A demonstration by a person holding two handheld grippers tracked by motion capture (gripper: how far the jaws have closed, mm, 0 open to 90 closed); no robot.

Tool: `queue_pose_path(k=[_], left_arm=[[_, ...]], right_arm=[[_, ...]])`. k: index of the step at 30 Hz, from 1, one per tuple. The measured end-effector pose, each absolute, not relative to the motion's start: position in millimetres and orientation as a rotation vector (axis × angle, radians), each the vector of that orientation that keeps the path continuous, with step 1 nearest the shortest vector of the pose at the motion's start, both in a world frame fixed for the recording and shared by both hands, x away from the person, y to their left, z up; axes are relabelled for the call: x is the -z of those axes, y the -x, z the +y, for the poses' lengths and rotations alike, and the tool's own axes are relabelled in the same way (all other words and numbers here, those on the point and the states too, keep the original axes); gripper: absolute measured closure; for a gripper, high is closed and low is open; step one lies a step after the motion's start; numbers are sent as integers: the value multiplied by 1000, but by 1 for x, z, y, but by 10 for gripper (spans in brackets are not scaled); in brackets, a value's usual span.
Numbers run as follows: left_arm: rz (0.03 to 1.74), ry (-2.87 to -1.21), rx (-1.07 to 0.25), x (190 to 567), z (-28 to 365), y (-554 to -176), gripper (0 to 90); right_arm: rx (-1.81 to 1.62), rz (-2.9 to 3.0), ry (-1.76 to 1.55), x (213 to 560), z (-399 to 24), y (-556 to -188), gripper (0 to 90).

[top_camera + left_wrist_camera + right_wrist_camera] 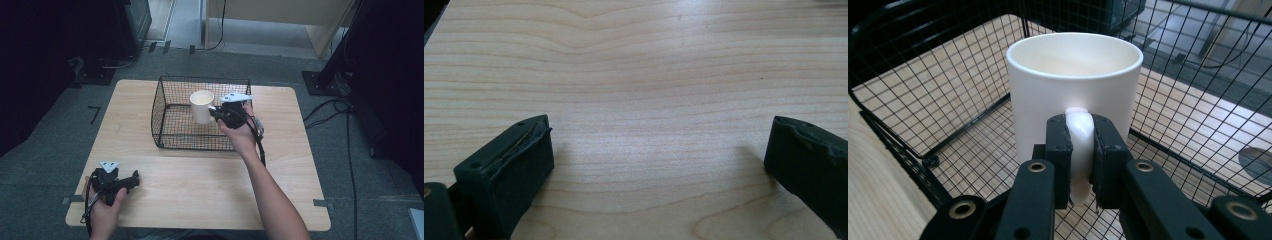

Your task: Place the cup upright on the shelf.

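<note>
A white mug [202,106] hangs upright above the floor of a black wire basket [165,135], toward the basket's right side, carried by its handle [1079,145]. The right gripper [218,112] is clamped on that handle: in the right gripper view its two black jaws press the white loop from either side, with the mug's body just beyond them and its open mouth facing up. The mug appears empty. Whether its base touches the mesh cannot be told; in the right gripper view the mesh floor seems to lie a little below it.

The right hand [240,134] reaches in over the basket's near right corner. The basket stands on the far half of a pale wooden table [210,200], its sides open wire, nothing else inside it.

The left gripper [135,180] rests near the table's front left corner, held in the left hand [102,210], well apart from the basket. In the left gripper view its jaws stand wide apart over bare wood, with nothing between them.

Step in hand, as judged: placing the mug in the basket. The next move calls for lowering the mug until its base sits flat on the mesh, keeping it upright and clear of the wire sides, then parting the jaws and drawing back along the handle's line without tipping it.
</note>
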State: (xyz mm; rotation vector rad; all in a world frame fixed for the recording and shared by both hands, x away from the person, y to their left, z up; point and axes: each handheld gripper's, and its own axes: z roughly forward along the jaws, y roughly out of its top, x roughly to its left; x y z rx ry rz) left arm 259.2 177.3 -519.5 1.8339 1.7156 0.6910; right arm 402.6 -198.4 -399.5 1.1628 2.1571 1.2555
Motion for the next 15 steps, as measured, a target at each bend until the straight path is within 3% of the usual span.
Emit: queue_pose_path(k=[15], left_arm=[[1716,-1834,-690,519,177,-259,0]], right_arm=[[-1133,2230,-1211,409,-186,-434,808]])
